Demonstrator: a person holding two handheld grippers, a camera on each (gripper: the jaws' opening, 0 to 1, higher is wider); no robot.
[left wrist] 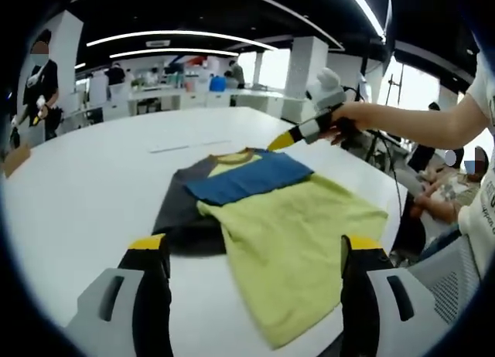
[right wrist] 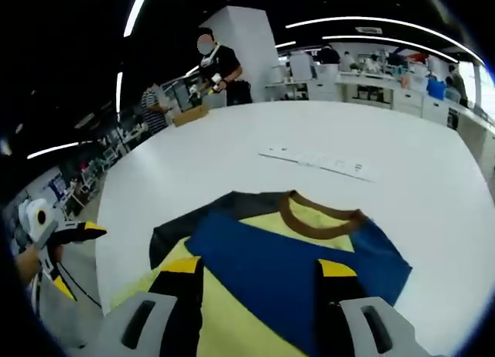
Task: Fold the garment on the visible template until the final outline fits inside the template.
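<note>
A yellow-green T-shirt point(left wrist: 294, 233) lies on the white table point(left wrist: 85, 187), collar away from the left gripper. Its blue sleeve point(left wrist: 247, 178) is folded across the chest, and the dark grey sleeve point(left wrist: 182, 210) lies flat to the left. My left gripper point(left wrist: 255, 253) is open, its jaws wide apart above the shirt's lower half. Held by a hand, my right gripper point(left wrist: 282, 139) hovers just beyond the collar. In the right gripper view, the right gripper point(right wrist: 259, 268) stands open over the blue sleeve point(right wrist: 294, 268), near the brown collar point(right wrist: 317, 212). The left gripper point(right wrist: 77, 232) shows at the table's left edge.
A pale marked strip point(right wrist: 317, 162) lies on the table beyond the collar. A cardboard box point(right wrist: 191, 113) sits at the far edge, with people point(right wrist: 220, 63) standing behind it. A grey chair point(left wrist: 445, 276) stands by the near right edge. Desks fill the background.
</note>
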